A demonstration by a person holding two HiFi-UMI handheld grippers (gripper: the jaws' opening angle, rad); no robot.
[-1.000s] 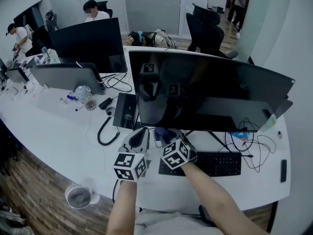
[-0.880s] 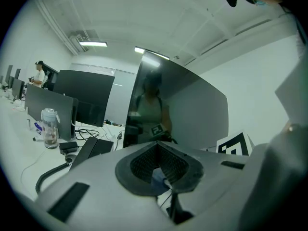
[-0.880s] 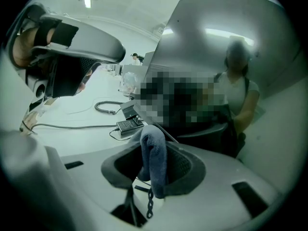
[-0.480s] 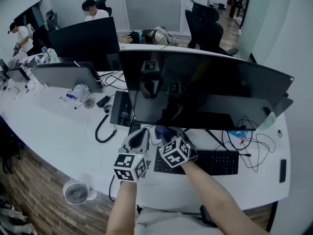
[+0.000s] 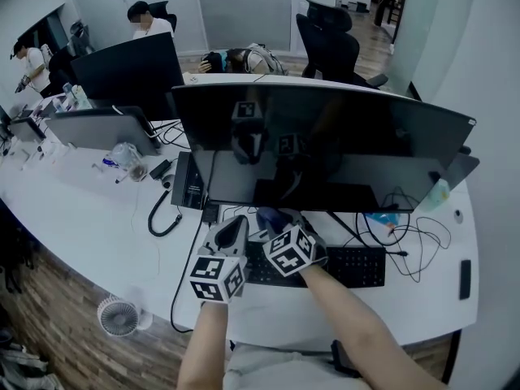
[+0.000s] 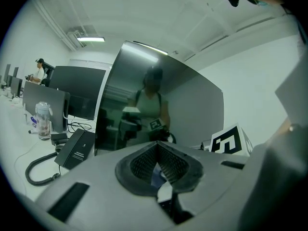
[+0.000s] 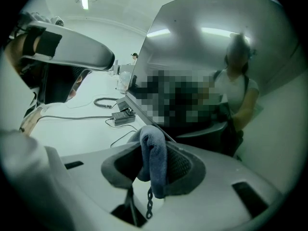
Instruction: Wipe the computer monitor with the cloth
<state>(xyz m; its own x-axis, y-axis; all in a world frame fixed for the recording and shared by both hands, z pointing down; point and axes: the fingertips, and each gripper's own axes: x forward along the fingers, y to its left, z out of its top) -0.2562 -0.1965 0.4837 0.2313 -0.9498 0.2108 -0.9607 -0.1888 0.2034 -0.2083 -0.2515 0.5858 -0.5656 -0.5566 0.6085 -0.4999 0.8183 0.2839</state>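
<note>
Cloth [image 7: 154, 150], soft blue terry folded into a thick loop, is clamped in my right gripper's [image 7: 155, 166] jaws, its tail hidden behind the pads. The fold points ahead at the monitor's [image 5: 325, 145] lower edge. My left gripper [image 6: 156, 161] has its ribbed jaws pressed together, empty. Both grippers partly cover the keyboard [image 5: 353, 266]. The glossy, dark, curved monitor runs left to right over the white tabletop [image 5: 97, 218].

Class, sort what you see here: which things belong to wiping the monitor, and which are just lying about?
Belong to the job: monitor; cloth; right gripper, shut on the cloth.

Just lying about: keyboard; phone; cables; fan on the floor.
</note>
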